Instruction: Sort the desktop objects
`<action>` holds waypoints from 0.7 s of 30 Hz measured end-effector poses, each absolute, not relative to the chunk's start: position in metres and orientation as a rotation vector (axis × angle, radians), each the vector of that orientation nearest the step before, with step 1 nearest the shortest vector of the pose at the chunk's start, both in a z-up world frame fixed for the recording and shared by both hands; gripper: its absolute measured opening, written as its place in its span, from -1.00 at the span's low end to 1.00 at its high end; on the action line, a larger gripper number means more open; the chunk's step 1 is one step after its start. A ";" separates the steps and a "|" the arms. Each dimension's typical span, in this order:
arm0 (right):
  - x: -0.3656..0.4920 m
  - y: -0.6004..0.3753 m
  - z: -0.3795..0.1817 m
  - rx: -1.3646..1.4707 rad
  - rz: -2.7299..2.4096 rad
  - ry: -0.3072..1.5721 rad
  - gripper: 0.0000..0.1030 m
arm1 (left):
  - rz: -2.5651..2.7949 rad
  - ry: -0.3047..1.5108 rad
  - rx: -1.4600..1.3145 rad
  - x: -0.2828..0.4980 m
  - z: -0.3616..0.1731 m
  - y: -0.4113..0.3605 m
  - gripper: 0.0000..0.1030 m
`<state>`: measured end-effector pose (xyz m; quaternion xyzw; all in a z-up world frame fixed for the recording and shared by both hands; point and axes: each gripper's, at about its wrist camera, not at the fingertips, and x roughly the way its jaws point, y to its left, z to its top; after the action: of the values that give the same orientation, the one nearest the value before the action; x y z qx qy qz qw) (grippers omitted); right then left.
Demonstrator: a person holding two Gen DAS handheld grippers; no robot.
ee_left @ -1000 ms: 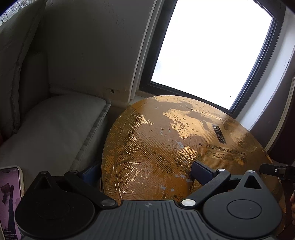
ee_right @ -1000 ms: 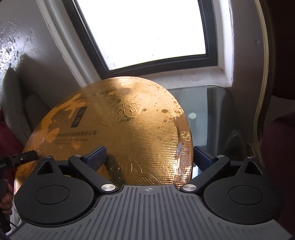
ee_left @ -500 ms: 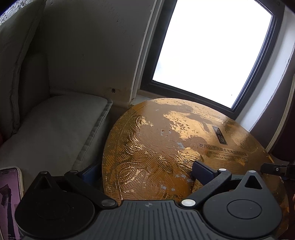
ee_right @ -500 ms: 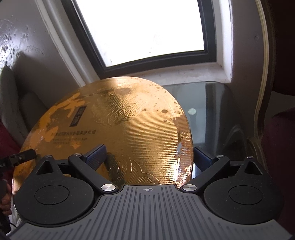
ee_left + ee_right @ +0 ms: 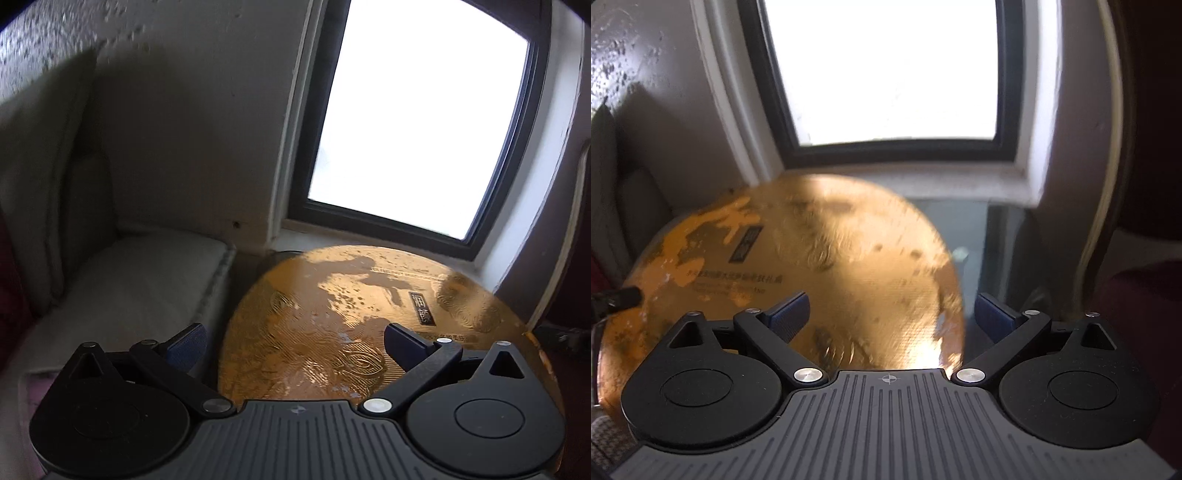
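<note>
A dark-framed window [image 5: 417, 122] fills the back wall, its pane blown out to white by daylight. Below it runs a pale sill [image 5: 923, 184]. The wall [image 5: 192, 122] to the left is rough grey plaster. A cream cushioned seat [image 5: 140, 273] sits against that wall. A glass table [image 5: 982, 236] stands under the sill, with a dark red upholstered chair [image 5: 1145, 295] just beside its right edge.

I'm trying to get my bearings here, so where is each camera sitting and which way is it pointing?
Left wrist: on the left gripper, looking forward over the round gold box toward the window and a pale cushion; both its open fingers show.
Right wrist: on the right gripper, facing the same box, the window and a glass table; its open fingers show.
Shared: the box and the window.
</note>
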<state>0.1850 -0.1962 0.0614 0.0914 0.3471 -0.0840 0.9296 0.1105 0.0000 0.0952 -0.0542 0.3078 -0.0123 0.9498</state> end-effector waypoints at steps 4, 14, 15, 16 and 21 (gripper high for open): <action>0.164 -0.205 0.098 0.272 -0.159 0.688 0.96 | -0.010 0.673 -0.034 0.089 0.126 -0.018 0.98; 0.085 -0.173 0.144 0.295 -0.089 0.788 0.98 | -0.004 0.872 -0.010 0.015 0.143 -0.067 0.98; 0.077 -0.168 0.146 0.296 -0.077 0.793 0.98 | -0.005 0.870 -0.005 0.008 0.146 -0.068 0.98; 0.070 -0.164 0.149 0.298 -0.069 0.795 0.98 | -0.006 0.869 0.000 0.001 0.148 -0.070 0.98; 0.042 -0.145 0.163 0.303 -0.050 0.771 0.98 | -0.024 0.868 0.058 -0.025 0.155 -0.076 0.98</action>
<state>0.0418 -0.1451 0.1627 0.1474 0.3744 -0.0243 0.9152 -0.0253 -0.0762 0.1546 0.0281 0.4206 -0.0115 0.9067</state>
